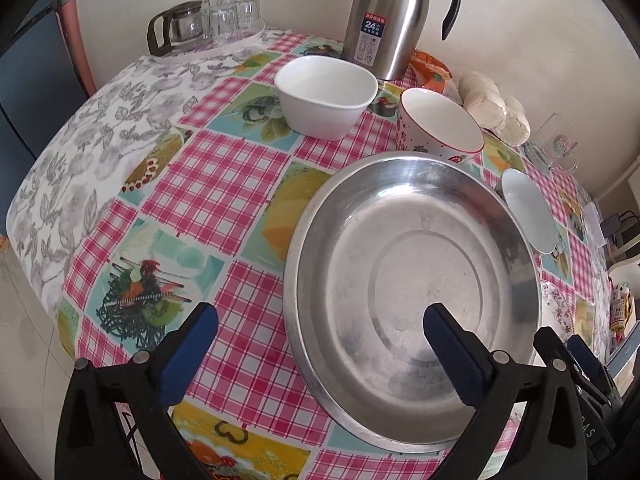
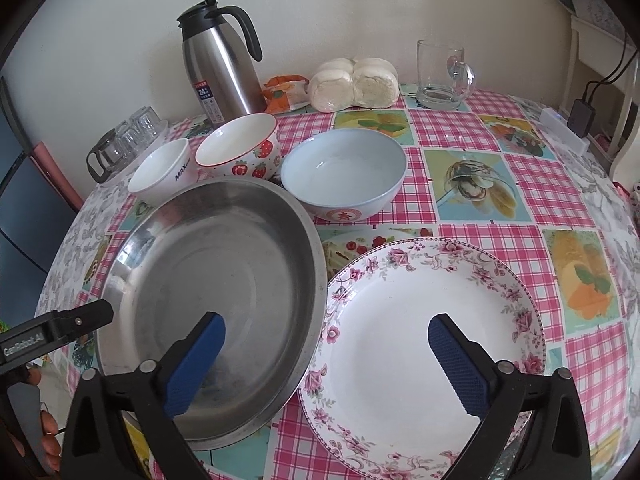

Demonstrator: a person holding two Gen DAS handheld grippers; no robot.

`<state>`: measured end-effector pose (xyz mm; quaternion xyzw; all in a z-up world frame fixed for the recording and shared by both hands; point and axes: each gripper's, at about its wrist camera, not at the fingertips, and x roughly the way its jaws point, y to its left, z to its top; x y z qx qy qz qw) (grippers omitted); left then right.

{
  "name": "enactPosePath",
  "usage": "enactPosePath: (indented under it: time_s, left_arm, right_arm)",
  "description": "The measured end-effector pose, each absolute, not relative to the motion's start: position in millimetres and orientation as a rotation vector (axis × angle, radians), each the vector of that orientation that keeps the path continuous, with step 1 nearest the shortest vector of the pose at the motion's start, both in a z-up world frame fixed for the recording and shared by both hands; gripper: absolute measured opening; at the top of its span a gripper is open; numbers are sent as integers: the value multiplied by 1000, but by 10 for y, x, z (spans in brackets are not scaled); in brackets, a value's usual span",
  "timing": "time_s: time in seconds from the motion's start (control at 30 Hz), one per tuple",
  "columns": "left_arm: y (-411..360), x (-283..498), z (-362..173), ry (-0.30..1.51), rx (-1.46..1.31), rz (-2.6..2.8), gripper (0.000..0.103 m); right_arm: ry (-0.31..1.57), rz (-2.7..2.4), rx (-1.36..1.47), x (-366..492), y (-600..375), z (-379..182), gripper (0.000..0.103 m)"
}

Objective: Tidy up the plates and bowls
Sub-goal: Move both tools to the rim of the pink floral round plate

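The left gripper (image 1: pixel 320 330) hangs spread wide and grips nothing; its left finger is over bare tablecloth (image 1: pixel 224 184) and its right finger over the steel pan (image 1: pixel 412 264). Ahead of it stand a white bowl (image 1: pixel 326 96) and, to the right, a strawberry bowl (image 1: pixel 440 128), with a thermos jug (image 1: pixel 394 16) behind them. The right gripper (image 2: pixel 326 348) is likewise spread and empty, its left finger above the steel pan (image 2: pixel 216 280), its right finger above the flowered plate (image 2: pixel 400 320); the two dishes sit just beside each other. Beyond lies a pale blue bowl (image 2: pixel 344 172), farther back a glass mug (image 2: pixel 440 74).
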<state>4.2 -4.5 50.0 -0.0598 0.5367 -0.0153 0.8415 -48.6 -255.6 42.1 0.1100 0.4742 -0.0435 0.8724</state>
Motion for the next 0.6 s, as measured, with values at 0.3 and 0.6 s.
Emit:
enactPosePath:
  time_s: [0.3, 0.6]
  left_arm:
    - [-157, 5, 648, 1023, -114, -66, 102]
    - [-360, -128, 958, 842, -149, -181, 102]
  right_arm:
    - [983, -128, 235, -503, -2660, 416, 103]
    - [894, -231, 335, -645, -3106, 586, 103]
